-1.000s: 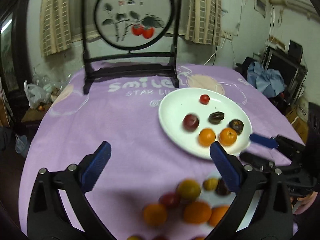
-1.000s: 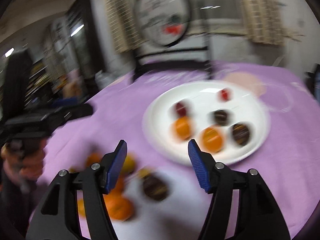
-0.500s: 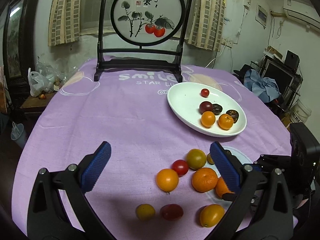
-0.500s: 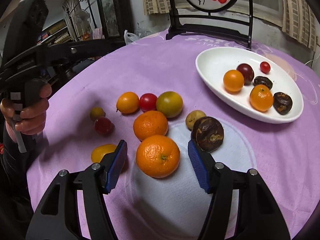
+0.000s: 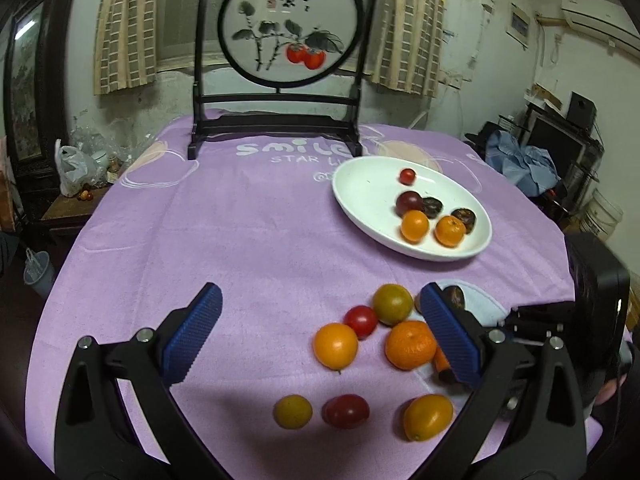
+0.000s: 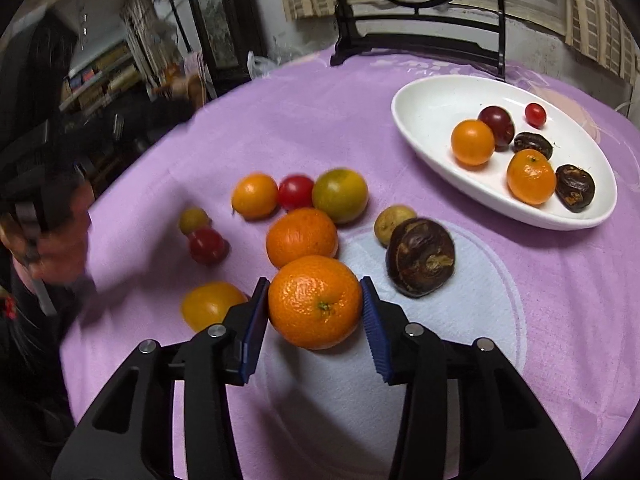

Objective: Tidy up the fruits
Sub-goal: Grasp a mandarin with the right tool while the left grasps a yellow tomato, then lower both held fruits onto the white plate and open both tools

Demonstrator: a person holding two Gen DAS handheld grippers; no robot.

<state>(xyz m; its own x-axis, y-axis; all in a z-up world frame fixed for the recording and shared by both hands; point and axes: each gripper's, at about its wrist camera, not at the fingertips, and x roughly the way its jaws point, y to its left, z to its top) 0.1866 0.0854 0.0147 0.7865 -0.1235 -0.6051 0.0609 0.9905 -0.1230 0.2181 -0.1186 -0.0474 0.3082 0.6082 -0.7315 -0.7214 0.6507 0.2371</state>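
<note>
My right gripper (image 6: 314, 314) is shut on an orange mandarin (image 6: 315, 302), its blue pads pressed against both sides, low over the purple cloth. Loose fruit lies beyond it: another mandarin (image 6: 302, 237), a green-orange fruit (image 6: 340, 195), a red tomato (image 6: 295, 191), a dark wrinkled fruit (image 6: 420, 257). The white oval plate (image 6: 432, 100) at the far right holds several fruits. My left gripper (image 5: 320, 332) is open and empty above the cloth, near the loose fruit (image 5: 335, 346). The plate shows in the left wrist view too (image 5: 360, 184).
A black-framed round painted screen (image 5: 288, 24) stands at the table's far edge. The right gripper body (image 5: 592, 312) shows at the left wrist view's right side. The hand holding the left gripper (image 6: 52, 240) is at the right wrist view's left edge.
My right gripper moved forward and closed on the nearest mandarin. My left gripper drew slightly closer to the loose fruit and stayed open.
</note>
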